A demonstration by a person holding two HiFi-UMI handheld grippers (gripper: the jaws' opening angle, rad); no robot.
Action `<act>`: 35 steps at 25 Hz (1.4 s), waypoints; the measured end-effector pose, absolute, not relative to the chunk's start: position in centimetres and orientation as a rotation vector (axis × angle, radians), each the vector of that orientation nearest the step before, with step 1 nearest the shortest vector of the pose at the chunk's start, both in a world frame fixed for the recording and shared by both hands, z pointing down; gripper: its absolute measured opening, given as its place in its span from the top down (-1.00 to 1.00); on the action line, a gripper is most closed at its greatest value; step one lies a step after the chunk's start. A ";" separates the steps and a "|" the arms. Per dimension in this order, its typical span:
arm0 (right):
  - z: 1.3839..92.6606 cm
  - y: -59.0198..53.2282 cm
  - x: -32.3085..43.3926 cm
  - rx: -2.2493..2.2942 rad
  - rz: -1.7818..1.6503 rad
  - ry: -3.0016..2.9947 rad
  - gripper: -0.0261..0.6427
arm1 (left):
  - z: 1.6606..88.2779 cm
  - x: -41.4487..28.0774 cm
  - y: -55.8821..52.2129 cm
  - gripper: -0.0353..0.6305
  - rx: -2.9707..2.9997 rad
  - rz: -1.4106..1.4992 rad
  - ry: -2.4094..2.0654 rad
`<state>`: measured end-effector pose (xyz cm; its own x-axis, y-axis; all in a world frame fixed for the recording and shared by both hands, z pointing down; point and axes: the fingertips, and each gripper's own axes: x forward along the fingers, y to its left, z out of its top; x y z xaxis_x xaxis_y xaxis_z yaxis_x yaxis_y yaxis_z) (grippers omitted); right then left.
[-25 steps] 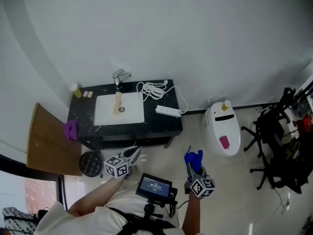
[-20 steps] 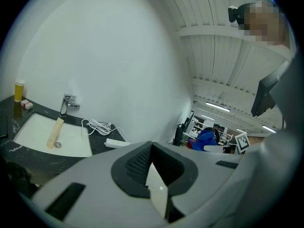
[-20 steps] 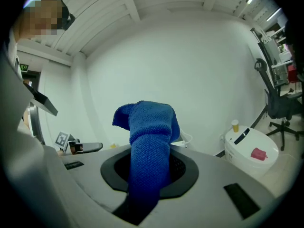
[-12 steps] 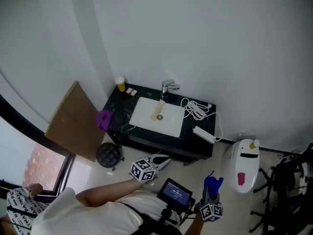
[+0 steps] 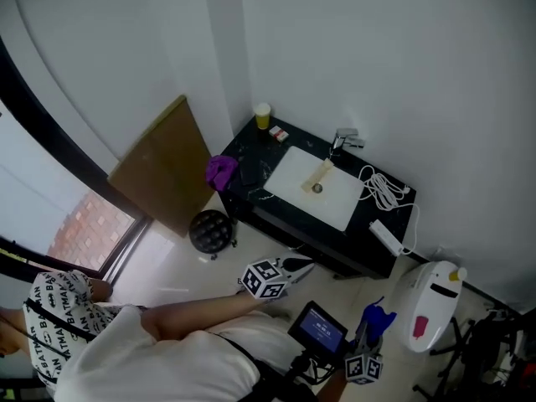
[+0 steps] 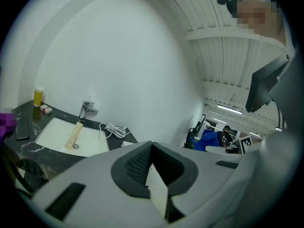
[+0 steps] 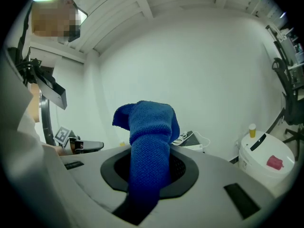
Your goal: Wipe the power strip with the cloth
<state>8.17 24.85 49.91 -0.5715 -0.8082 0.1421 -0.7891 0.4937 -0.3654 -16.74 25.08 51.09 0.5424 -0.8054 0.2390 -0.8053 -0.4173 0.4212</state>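
The white power strip [image 5: 386, 238] lies at the right end of a black counter [image 5: 249, 178], beside a coiled white cable [image 5: 382, 188]. Both grippers hang well short of the counter, over the floor. My right gripper [image 5: 373, 322] is shut on a blue cloth [image 5: 375, 316], which stands up out of its jaws [image 7: 150, 137]. My left gripper [image 5: 295, 268] is shut with nothing in it; its pads meet in the left gripper view [image 6: 152, 149]. That view shows the power strip [image 6: 126, 144] far off, partly hidden behind the jaws.
A white sink [image 5: 315, 188] with a faucet [image 5: 345, 139] is set in the counter. A yellow cup [image 5: 262, 115] and a purple cloth [image 5: 221, 172] sit at its left end. A brown board [image 5: 167, 165] leans at the left, near a black round object [image 5: 209, 229]; a white appliance [image 5: 432, 301] stands right.
The head view has swung left: the counter now sits up and right, and the window and board show more. Both grippers keep their hold and stay low near the body.
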 end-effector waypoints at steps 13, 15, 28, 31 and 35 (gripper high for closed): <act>51.8 24.2 9.0 -1.540 -0.588 2.666 0.65 | 53.2 -17.3 24.6 0.88 2.250 -0.014 -1.317; 52.2 24.2 9.5 -1.554 -0.594 2.652 0.65 | 53.6 -16.8 24.3 0.88 2.252 -0.010 -1.301; 54.3 24.4 10.9 -1.607 -0.590 2.673 0.65 | 55.0 -14.6 23.1 0.88 2.267 0.013 -1.239; 54.8 24.1 11.4 -1.611 -0.566 2.689 0.65 | 55.5 -13.6 22.7 0.88 2.271 0.028 -1.218; 55.2 23.6 12.2 -1.620 -0.553 2.690 0.65 | 55.9 -12.7 22.0 0.88 2.273 0.036 -1.204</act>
<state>12.16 23.57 55.20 -0.4828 -0.8488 0.2156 -0.8650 0.4239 -0.2684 -12.68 22.03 55.86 0.5958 -0.7544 0.2755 -0.7697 -0.4384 0.4641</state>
